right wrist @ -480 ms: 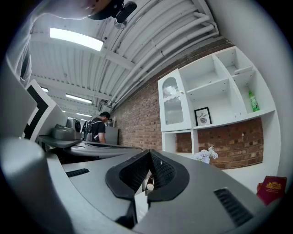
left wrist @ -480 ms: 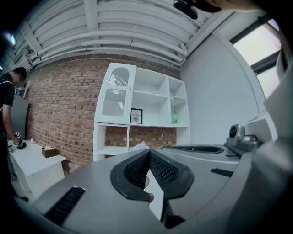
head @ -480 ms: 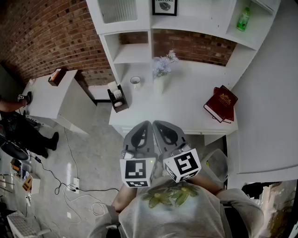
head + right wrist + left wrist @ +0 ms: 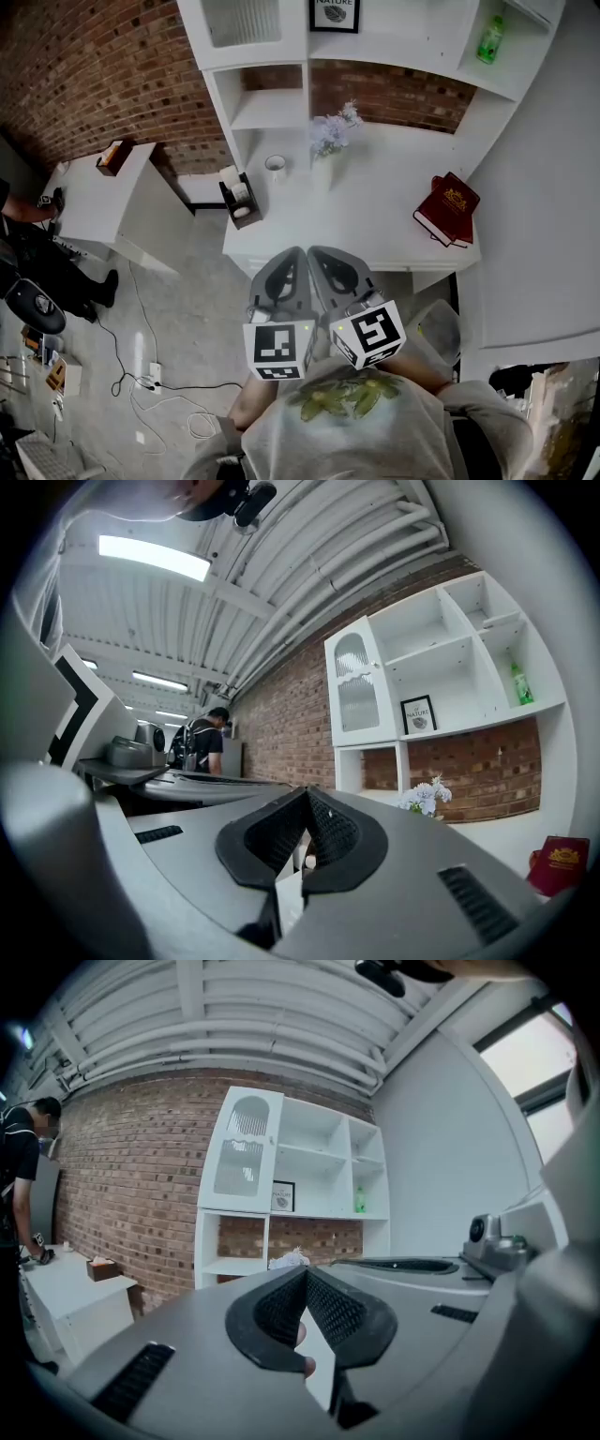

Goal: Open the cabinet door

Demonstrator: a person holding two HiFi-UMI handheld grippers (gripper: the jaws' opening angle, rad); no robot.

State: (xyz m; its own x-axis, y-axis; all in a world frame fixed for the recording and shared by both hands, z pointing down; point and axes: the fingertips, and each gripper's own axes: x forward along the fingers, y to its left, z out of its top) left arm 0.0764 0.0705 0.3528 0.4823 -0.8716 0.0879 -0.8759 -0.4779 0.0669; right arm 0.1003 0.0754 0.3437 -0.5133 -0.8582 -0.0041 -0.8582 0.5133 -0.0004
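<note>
1. White cabinet door with ribbed glass [image 4: 242, 21] is shut. It sits high above the white desk [image 4: 394, 187], at the desk's left end.
2. Grey left gripper [image 4: 296, 253] and grey right gripper [image 4: 317, 251] are pinched closed on nothing. They are held low in front of the desk, probably because reaching has not begun.
3. I count one door, two grippers and one green bottle [image 4: 488, 39].

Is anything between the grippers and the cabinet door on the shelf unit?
The white desk lies between the left gripper, the right gripper and the shelf unit. Its flowers and cup stand lower than the cabinet door; nothing visible blocks the door itself.
</note>
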